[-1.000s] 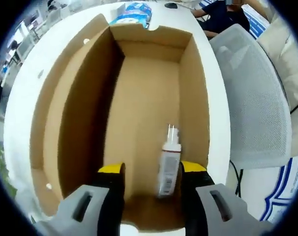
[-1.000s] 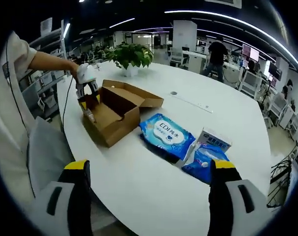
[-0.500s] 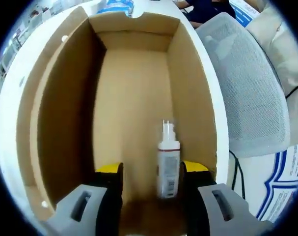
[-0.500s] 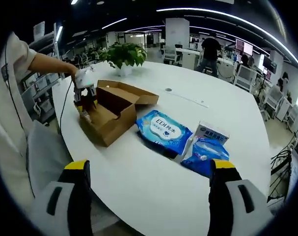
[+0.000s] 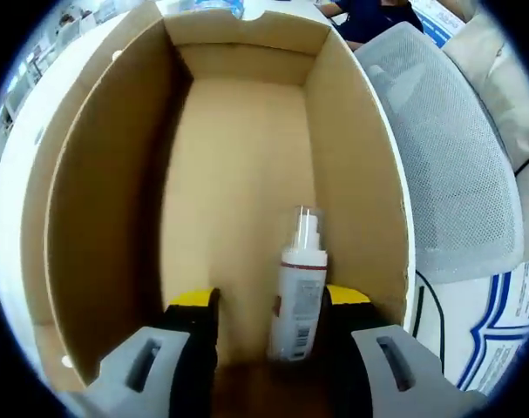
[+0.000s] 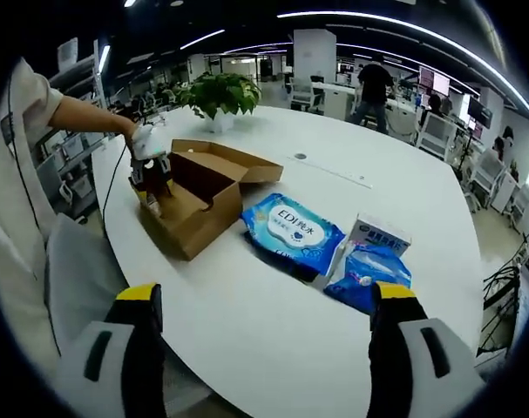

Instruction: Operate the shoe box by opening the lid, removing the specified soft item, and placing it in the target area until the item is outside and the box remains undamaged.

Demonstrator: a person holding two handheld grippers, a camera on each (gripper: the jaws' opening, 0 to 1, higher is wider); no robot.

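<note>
Shoe box [image 5: 238,157] is open in your left gripper view, brown cardboard, lid [image 6: 233,162] folded back flat on the white table [image 6: 273,331] per right gripper view. Your left gripper [image 5: 268,313] is down inside the box w/ jaws apart, yellow-tipped. Small white spray bottle [image 5: 296,292] w/ clear cap sits between them on the box floor, close to the right jaw; can't tell if either jaw touches it, no clamp visible. Bottle leans a bit toward the box's right wall. Mesh chair [image 5: 456,165] is beside the box, past the table edge.

Right gripper view: your right gripper [image 6: 262,305] hangs over the near table edge, jaws wide apart, holding nothing. Box [image 6: 194,205] is well apart from it, far left of table, w/ your left gripper [image 6: 151,178] dipped into its near end, hand [image 6: 142,138] on top. Blue wet-wipes pack [image 6: 290,228] lies just beside the box on the right. Near that, a small white carton [image 6: 379,235] and a blue pouch [image 6: 366,274], touching each other. Potted plant [image 6: 222,94] behind the box.
</note>
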